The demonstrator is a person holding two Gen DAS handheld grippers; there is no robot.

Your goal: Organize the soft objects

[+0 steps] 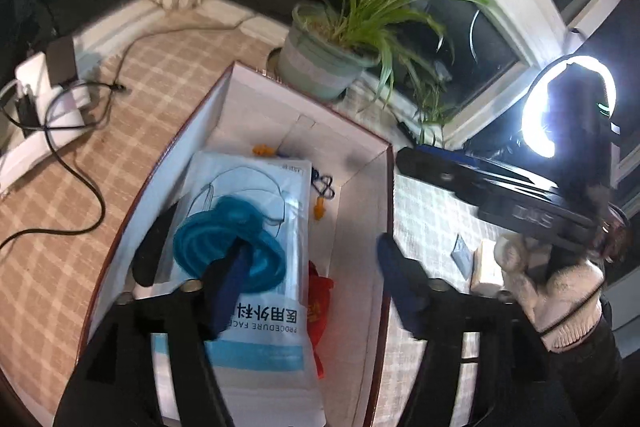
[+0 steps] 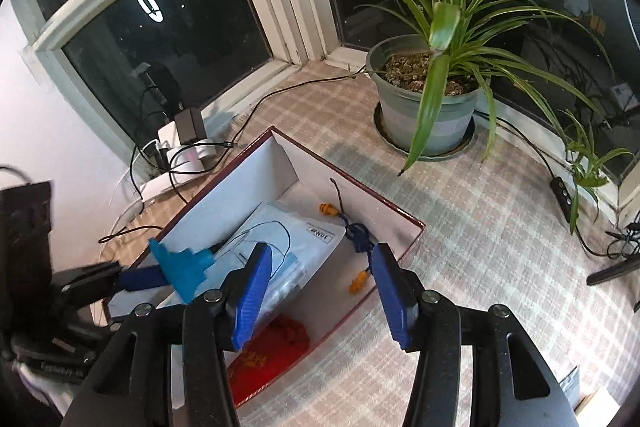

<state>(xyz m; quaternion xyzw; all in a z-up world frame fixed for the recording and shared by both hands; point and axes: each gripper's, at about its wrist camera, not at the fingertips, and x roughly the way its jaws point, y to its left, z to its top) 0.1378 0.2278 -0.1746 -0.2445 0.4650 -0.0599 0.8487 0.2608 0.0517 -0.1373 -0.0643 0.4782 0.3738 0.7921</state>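
Left gripper [image 1: 308,279]: your blue-padded jaws stand wide over the box, gripping nothing; the teal funnel lies just beyond the left pad, blurred, and you cannot tell whether it touches that pad.
Right gripper [image 2: 316,291]: your jaws stand partly apart above the box's near corner, nothing between the pads.
Funnel [image 1: 228,243]: a teal, ribbed, soft-looking piece lying on the mask pack; in the right wrist view it sits against the left gripper's blue finger.
Mask pack [image 1: 264,195]: a pale blue bag of face masks lying flat in the box, printed end toward you.
Box [image 1: 360,163]: white inside, dark red outside, open-topped, standing on the checked cloth.
Earplugs [image 2: 352,239]: two orange plugs on a dark blue cord, lying on the box floor beside the mask pack, one plug near the far wall, one nearer you.
Red bag [image 2: 276,347]: crumpled red cloth with gold lettering in the box's near end, partly under the mask pack.
Cloth [image 2: 500,247]: beige check, covering the sill-side surface.
Plant [image 2: 432,99]: a spider plant in a grey-green pot, well beyond the box by the dark window.
Power strip [image 1: 36,123]: white, with black plugs and cables, left of the box.
Your gloved hand [image 1: 560,291]: a pale glove on the right gripper's black body, right of the box.
Ring light [image 1: 560,107]: glowing white, behind that hand.
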